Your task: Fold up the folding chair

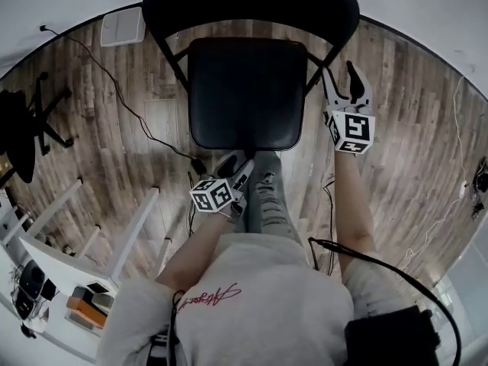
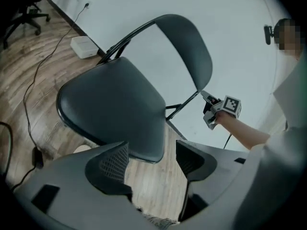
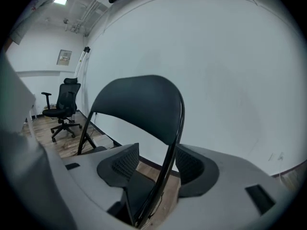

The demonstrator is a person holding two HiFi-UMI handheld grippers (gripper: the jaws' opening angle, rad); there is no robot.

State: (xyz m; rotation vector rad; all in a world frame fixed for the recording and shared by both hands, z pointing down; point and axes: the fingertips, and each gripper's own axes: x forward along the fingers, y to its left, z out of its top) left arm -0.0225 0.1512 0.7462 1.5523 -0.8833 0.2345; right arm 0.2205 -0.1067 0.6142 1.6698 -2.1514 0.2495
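Head view: black chair (image 1: 245,90) stands unfolded; left gripper (image 1: 240,161) open at seat edge, right gripper (image 1: 341,79) open around back frame.

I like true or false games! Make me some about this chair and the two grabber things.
1. The folding chair stands unfolded on the wooden floor. True.
2. The left gripper is clamped on the seat. False: its jaws stand apart at the seat's front edge and do not press on it.
3. The chair's frame tube runs between the right gripper's open jaws. True.
4. The office chair is red. False: it is black.
5. The white box lies on the seat. False: it lies on the floor by the wall.
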